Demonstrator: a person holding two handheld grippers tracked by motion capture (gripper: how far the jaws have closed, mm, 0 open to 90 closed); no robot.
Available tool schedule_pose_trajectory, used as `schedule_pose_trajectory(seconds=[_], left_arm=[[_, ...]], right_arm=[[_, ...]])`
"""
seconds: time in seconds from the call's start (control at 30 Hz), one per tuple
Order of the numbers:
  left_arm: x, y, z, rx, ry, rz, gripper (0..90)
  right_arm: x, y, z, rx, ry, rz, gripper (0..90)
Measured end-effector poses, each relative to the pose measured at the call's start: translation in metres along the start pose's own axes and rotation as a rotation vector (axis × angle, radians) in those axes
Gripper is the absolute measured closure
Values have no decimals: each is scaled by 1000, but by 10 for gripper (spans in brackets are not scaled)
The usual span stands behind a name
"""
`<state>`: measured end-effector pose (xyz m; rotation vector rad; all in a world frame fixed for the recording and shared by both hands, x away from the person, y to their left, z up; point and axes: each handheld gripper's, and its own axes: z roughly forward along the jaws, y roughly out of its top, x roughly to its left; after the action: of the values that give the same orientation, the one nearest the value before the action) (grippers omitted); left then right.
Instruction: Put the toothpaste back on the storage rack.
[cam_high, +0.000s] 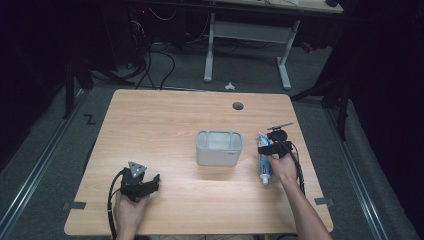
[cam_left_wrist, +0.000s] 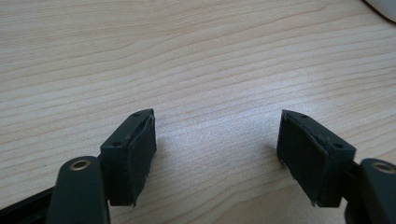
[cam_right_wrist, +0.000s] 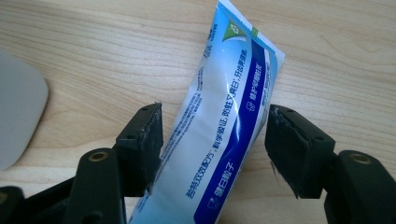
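A blue and white toothpaste tube lies flat on the right side of the wooden table. My right gripper is open, low over the tube. Its jaws stand on either side of the tube's middle: the left pad is at the tube's edge, while a gap shows before the right pad. My left gripper is open near the front left of the table, with bare wood between its jaws.
A grey open-topped container stands at the table's middle, just left of the tube. A thin dark stick-like thing lies just beyond the right gripper. A round cable hole sits near the far edge.
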<state>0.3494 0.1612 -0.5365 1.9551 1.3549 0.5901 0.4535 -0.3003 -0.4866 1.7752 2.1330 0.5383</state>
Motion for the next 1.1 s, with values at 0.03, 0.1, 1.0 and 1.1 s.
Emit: schedule_pose_trajectory(seconds=[0.03, 0.1, 1.0, 1.1], left_arm=[[0, 0, 0, 0, 0, 0, 288], [0, 0, 0, 0, -1, 1, 288], [0, 0, 0, 0, 0, 6, 290], [0, 0, 0, 0, 0, 7, 292]], right_arm=[[-1, 0, 2, 7, -2, -3, 374], [-1, 2, 4, 19, -3, 1, 369], [5, 13, 16, 116, -10, -17, 383], [7, 13, 17, 107, -5, -18, 396]])
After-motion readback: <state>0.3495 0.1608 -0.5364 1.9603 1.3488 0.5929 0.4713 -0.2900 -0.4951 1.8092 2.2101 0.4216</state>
